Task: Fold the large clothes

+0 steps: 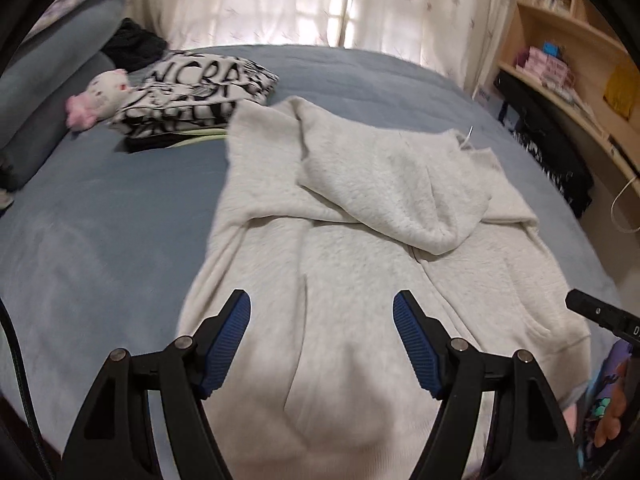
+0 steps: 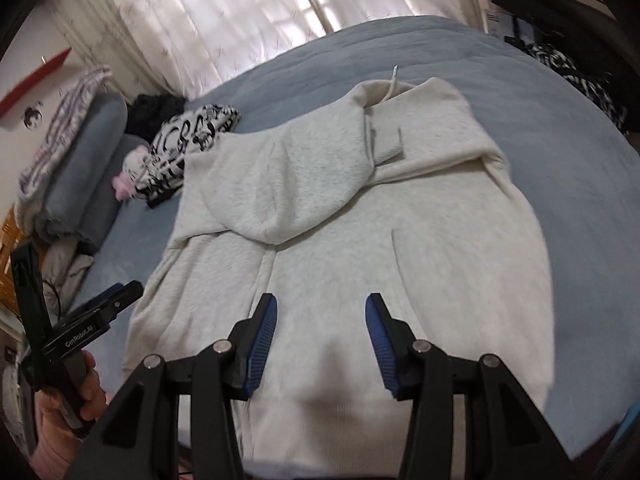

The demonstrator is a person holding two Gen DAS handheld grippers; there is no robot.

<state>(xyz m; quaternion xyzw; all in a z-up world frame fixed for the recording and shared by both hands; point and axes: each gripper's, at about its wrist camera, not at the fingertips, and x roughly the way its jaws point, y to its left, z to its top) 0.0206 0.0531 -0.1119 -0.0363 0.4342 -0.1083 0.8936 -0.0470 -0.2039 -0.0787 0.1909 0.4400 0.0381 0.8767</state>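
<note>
At the far left of the bed (image 1: 100, 208), grey pillows (image 1: 44, 92) lean by a pink and white plush toy (image 1: 98, 96), with a folded black-and-white lettered cloth (image 1: 192, 88) just to its right. The left gripper (image 1: 322, 312) hangs over the near hem of the pale grey hoodie (image 1: 360, 260), its blue pads (image 1: 230, 340) set wide apart with nothing between them. The hoodie lies flat across the middle of the blue bedcover, hood (image 2: 288, 184) folded down onto its chest and both sleeves folded in. The right gripper (image 2: 321, 312) hangs above the same near hem, jaws moderately apart and empty. At the far right stand wooden shelves (image 1: 560, 40), and white curtains (image 1: 280, 0) hang beyond the bed.
</note>
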